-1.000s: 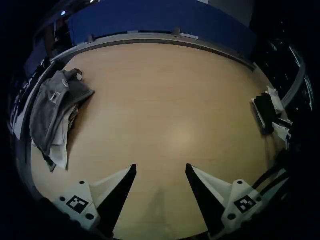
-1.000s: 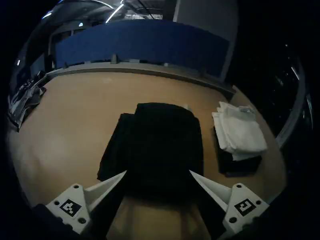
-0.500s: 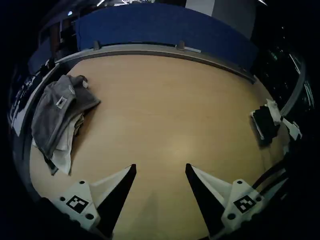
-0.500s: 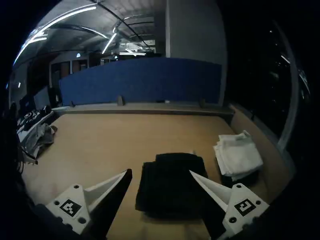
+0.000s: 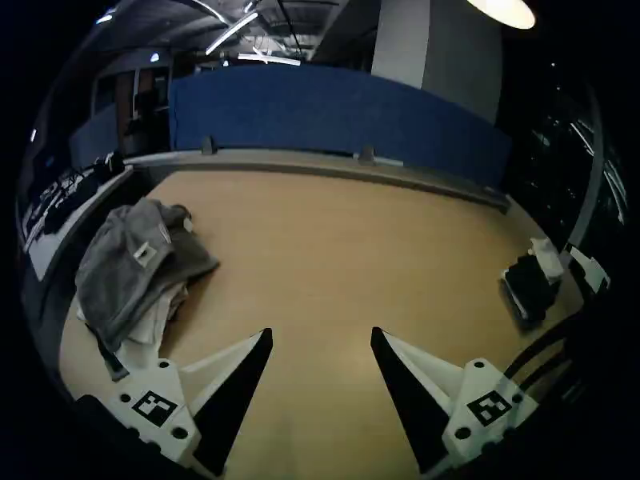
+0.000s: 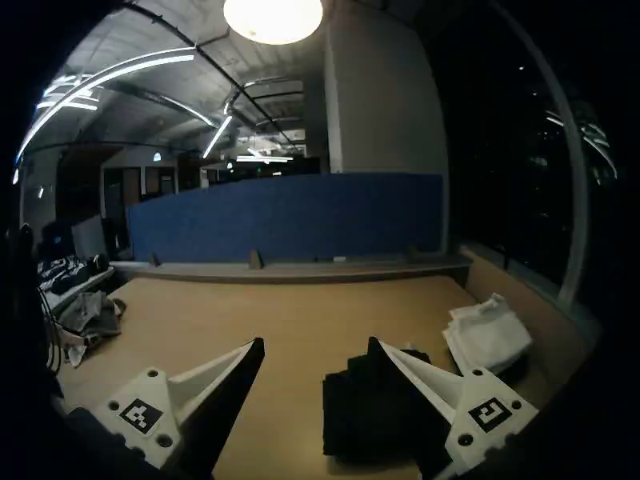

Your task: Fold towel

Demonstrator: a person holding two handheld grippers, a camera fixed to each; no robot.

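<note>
A folded black towel [image 6: 368, 404] lies on the wooden table [image 6: 240, 320], low and right of centre in the right gripper view. My right gripper [image 6: 316, 356] hangs open above and behind it, touching nothing. A loose heap of grey and white towels [image 5: 136, 268] lies at the table's left side in the left gripper view. My left gripper [image 5: 320, 340] is open over bare wood [image 5: 336, 240], right of that heap. The same heap [image 6: 88, 316] appears far left in the right gripper view.
A stack of folded towels, white on dark [image 6: 488, 340], sits at the table's right end, also seen far right as a dark and white stack [image 5: 532, 280]. A blue partition [image 5: 336, 112] runs along the far edge. A ceiling lamp [image 6: 274, 18] glows overhead.
Both grippers have tilted upward and drawn back. The black towel slid down and right in the right gripper view; more partition and ceiling show. Both grippers stayed open.
</note>
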